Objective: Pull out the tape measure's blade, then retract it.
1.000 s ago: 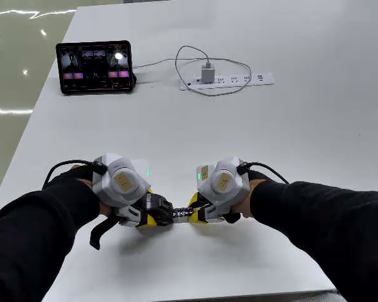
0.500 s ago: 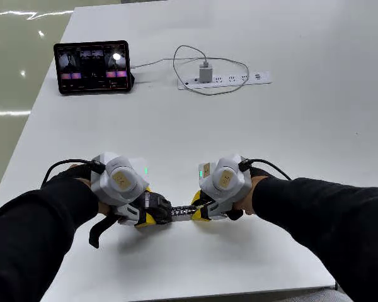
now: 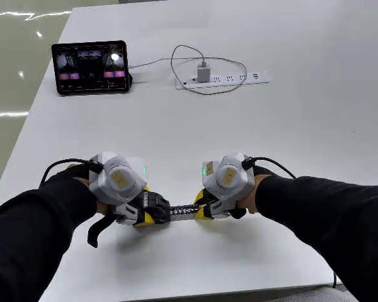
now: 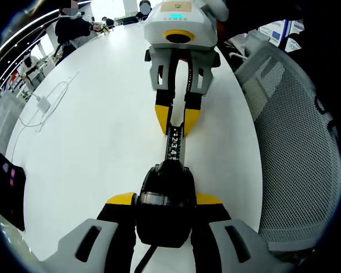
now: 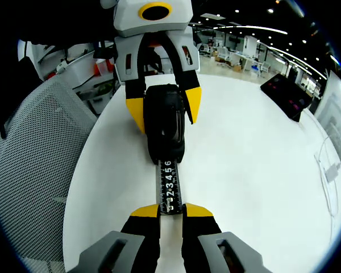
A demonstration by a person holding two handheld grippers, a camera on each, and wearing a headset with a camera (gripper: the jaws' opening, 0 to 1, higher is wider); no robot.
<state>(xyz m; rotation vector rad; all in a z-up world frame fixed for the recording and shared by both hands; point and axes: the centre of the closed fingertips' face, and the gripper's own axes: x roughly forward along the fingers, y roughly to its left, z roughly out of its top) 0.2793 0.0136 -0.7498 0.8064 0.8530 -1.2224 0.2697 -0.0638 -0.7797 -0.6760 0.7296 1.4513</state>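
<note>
Compared with 1.0 s ago, the 2 grippers stand a little further apart in the head view, and a slightly longer stretch of blade (image 3: pixel 183 212) shows between them. The tablet (image 3: pixel 90 67) and power strip (image 3: pixel 223 79) sit a touch more to the left of the picture, which is the camera's shift.

The left gripper (image 3: pixel 148 214) is clamped on the black case of the tape measure (image 3: pixel 156 208), which rests low on the white surface (image 3: pixel 271 132) close to the near edge. The right gripper (image 3: pixel 200 212) is pinched on the blade's tip.

The head view gives the blade as a short grey strip with no readable marks. The left gripper view shows its printed numerals 1 to 4 running from the right gripper's yellow tips toward the case mouth. It also shows a grey mesh chair (image 4: pixel 290 142) beside the surface and people seated far off. The right gripper view reads the numerals up to 6 at the case mouth and shows the left gripper's yellow tips on both sides of the case.
</note>
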